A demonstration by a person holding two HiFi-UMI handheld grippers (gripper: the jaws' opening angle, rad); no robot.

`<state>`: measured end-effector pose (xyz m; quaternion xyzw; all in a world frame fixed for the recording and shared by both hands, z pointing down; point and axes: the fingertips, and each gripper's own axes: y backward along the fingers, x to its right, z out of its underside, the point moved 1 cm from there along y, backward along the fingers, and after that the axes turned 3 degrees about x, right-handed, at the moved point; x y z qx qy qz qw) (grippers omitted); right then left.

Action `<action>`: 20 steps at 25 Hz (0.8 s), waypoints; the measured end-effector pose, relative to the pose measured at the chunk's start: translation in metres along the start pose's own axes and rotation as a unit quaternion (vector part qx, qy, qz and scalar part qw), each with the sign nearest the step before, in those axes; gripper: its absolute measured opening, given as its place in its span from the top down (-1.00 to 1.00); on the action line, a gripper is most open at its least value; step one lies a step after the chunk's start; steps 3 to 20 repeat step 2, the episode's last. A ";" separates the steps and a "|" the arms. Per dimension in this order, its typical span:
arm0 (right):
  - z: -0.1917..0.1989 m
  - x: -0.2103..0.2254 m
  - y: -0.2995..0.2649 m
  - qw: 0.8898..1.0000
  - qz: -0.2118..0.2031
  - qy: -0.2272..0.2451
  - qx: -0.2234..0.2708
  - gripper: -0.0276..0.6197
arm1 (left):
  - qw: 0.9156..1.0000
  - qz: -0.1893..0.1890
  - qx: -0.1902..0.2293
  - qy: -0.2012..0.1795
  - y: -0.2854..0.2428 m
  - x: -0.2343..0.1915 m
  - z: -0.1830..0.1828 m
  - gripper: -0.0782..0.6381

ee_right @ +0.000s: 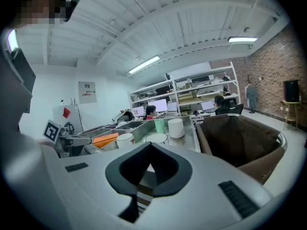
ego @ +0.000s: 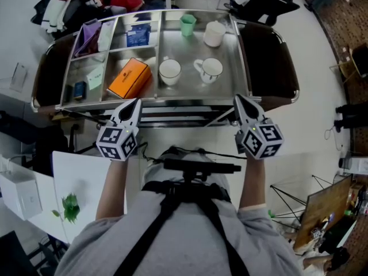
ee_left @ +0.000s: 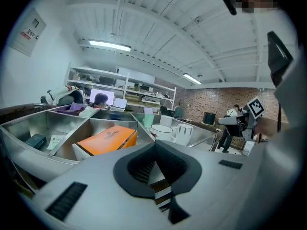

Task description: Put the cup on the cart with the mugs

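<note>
While both claws hang at the near rail of the cart, I read the scene from the left. My left gripper sits at 7 o'clock in the head view, its jaws pressed together with nothing between them. Just past it, an orange box lies in one of the left compartments. In the big right-hand compartment the left mug and the right mug stand side by side toward its 6 o'clock edge, apart from each other.

The green cup, which I take for the task's thing, stands upright at that compartment's 12 o'clock. It is already on the cart, behind the two mugs, with a white tumbler near it at its 3 o'clock. The cup has no handle and looks like thin plastic or paper. I'd judge it light, smooth-walled, and liable to flex or tip under a hard squeeze. I would take it across the wall at about mid-height, opening the jaws wide first and closing gently.

My right gripper, at 5 o'clock, is likewise closed and empty.
</note>
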<state>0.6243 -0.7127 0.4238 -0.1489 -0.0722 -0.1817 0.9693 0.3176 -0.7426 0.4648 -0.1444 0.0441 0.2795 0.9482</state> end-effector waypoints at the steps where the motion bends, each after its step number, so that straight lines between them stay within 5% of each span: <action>1: 0.000 -0.001 0.000 1.000 -0.001 0.000 0.000 0.91 | 1.000 0.000 0.000 0.001 0.001 -0.001 0.001 0.78; 20: 0.000 -0.003 -0.001 1.000 -0.002 0.000 0.000 0.91 | 1.000 0.000 -0.001 0.003 0.002 -0.002 0.002 0.78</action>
